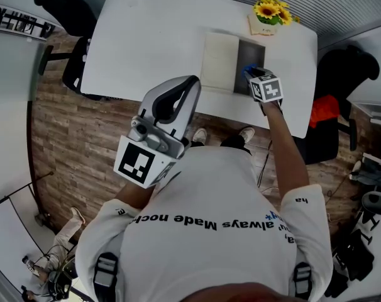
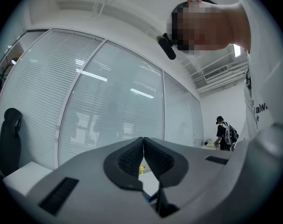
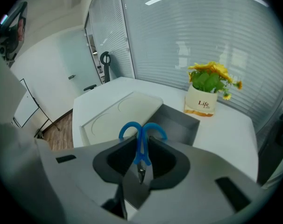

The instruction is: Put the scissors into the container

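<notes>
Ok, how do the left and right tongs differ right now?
Left tongs are shut on nothing; right tongs are shut on the blue-handled scissors. Left tongs point at the glass wall; right tongs point at the container on the table. Both are closed.

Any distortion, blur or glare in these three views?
Head view: strong fisheye, the table edges bow. Left gripper view: dark round vignette, light streaks on the glass wall. Right gripper view: scissors sharp, blinds curved by the lens.
</notes>
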A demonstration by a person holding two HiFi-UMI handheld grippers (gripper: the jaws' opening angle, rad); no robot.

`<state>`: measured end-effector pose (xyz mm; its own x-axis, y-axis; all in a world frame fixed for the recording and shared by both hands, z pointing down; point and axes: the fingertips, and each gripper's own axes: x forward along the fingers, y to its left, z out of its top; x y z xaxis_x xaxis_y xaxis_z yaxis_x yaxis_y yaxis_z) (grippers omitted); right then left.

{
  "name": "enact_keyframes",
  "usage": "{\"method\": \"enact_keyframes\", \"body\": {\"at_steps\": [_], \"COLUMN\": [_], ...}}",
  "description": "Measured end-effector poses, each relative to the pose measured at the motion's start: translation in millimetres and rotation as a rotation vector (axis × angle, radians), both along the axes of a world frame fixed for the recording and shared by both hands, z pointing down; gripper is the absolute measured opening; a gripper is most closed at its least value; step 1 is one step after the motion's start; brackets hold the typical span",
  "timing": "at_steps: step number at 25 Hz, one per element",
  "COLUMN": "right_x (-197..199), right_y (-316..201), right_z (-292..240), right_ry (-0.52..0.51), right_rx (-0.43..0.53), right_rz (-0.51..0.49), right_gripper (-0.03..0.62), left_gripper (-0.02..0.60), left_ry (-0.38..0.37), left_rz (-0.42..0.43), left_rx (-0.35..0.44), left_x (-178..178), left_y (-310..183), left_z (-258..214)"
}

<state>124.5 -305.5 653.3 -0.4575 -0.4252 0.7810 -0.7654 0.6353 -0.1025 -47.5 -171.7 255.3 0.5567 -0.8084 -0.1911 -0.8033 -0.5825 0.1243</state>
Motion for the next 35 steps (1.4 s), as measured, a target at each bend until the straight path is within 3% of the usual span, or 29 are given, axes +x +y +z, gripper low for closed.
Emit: {"method": "enact_keyframes", "body": {"at_steps": [16,35], "right_x": [-6.1,-2.8], "right_y": [-8.7,-38.5], "right_z": [11.6,30.9], "right_ry": [-0.013,0.027], "right_rx": [-0.042,-0.102], "right_rz": [0.033,0.075], "right_gripper": [0.097,0.095], "left_gripper": [0.02,0.02], "left_ry": [-0.006,-0.016], "left_rz": [-0.019,-0.02], "left_rx": [-0.004,-0.019], "left_x": [-3.2,-0.9], "left_y": [3.2,-27.8], "left_z": [0.9,1.0]}}
